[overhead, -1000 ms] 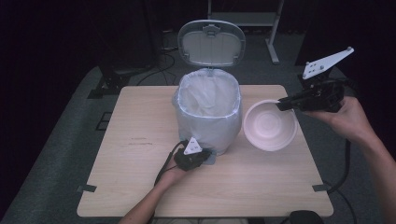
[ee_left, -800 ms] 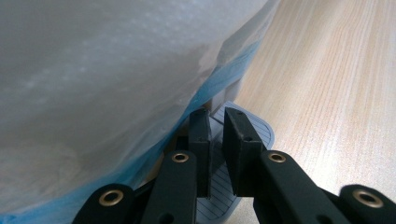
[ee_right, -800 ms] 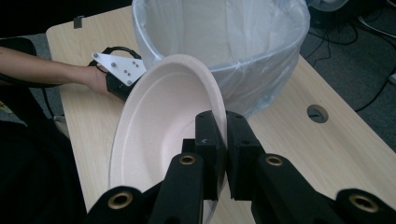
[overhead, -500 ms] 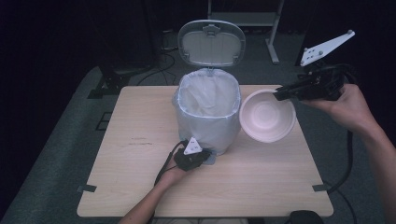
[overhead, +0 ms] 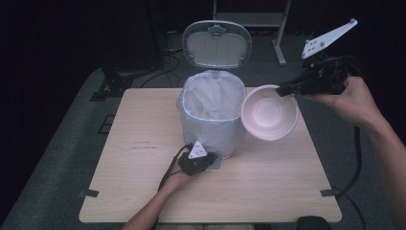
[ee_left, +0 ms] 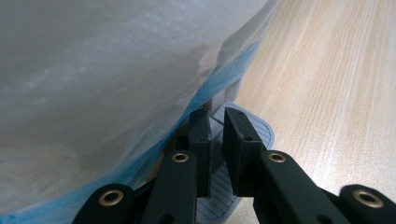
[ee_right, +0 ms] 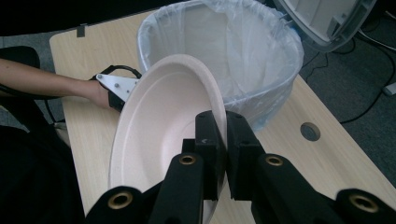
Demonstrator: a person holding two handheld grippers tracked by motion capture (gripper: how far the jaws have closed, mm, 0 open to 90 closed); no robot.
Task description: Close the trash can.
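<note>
DONE: lid (overhead: pixel 216 45) stands up, left claw (ee_left: pixel 215 122) pinched together, pressing the pedal (ee_left: pixel 254 133) at the pedal bin's (overhead: pixel 210 122) foot | NOW: right claw (ee_right: pixel 226 122) clamped on paper bowl's (overhead: pixel 268 114) rim, bowl tilted mid-frame, just right of the lined mouth | LEFT: tip bowl in, release, let lid drop, I'd say
</note>
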